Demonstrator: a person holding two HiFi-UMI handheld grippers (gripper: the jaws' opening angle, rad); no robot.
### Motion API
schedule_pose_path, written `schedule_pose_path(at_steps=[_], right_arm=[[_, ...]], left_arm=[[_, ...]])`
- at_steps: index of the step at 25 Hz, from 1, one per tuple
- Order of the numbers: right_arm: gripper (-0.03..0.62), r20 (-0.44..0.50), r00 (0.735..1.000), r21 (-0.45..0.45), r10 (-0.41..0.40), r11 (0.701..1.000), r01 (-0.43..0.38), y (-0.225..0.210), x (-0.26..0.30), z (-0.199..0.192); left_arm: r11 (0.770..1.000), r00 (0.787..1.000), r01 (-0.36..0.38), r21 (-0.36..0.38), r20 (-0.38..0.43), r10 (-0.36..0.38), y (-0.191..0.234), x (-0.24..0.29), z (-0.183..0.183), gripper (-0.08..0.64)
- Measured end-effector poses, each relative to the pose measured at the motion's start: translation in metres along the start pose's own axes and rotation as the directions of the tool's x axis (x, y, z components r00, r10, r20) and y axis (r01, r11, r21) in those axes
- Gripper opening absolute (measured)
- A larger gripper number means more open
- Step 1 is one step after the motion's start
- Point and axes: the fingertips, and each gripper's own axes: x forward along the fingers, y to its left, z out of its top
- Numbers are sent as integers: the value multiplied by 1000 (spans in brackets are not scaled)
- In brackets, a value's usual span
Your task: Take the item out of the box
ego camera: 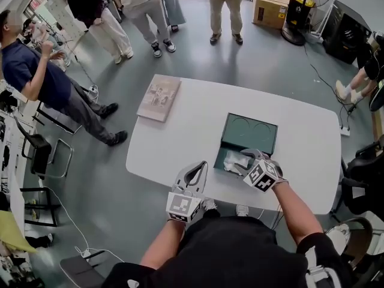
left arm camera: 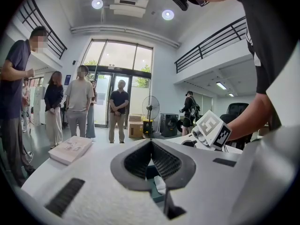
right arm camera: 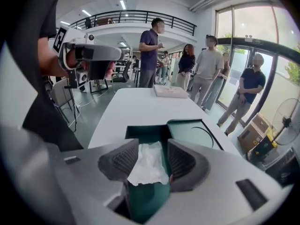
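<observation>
**Status.** The task is at the grasp stage. The box (ego camera: 249, 134) lies open on the table (ego camera: 186, 131), directly ahead of and below the right gripper (right arm camera: 153, 156). The white crumpled item (right arm camera: 149, 165) is inside the box, so nothing has been removed.

**Right gripper.** The jaws stand partly apart and straddle the item. The item lies in the gap, touching or nearly touching the left-hand jaw. A strip of green box floor shows beside the other jaw. The jaws do not appear to be clamped on it. In the head view, the right gripper (ego camera: 245, 161) is at the near end of the box, over the item (ego camera: 235, 161).

**Left gripper.** The left gripper (left arm camera: 151, 142) has its tips together and holds nothing. It is off to the side of the right gripper, near the table edge (ego camera: 198, 170), clear of the box.

**Remaining steps (judged).** Close the right jaws on the item, lift it clear of the box walls, and set it down outside.

**Inventory.**
- Box: one, dark green, with the lid open beyond the jaws.
- Item: one.
- Grippers: two.
- Table: one.
- Flat beige book (ego camera: 159, 98): one, well beyond both grippers at the far corner.
- Bystanders: at least five, standing beyond the table.
</observation>
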Motion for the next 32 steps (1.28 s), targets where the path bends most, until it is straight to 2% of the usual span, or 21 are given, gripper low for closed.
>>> schedule_pose_path(at_steps=[8, 20, 32], right_arm=[[215, -137, 988, -30, 65, 997, -70, 8, 38, -30], [245, -308, 942, -67, 136, 984, -164, 21, 70, -66], [234, -381, 909, -61, 171, 976, -210, 22, 88, -73]], left_arm=[[1000, 1000, 20, 0, -7, -20, 7, 7, -8, 11], [1000, 999, 21, -8, -25, -21, 15, 12, -13, 11], [1000, 999, -1, -23, -34, 0, 27, 8, -21, 11]])
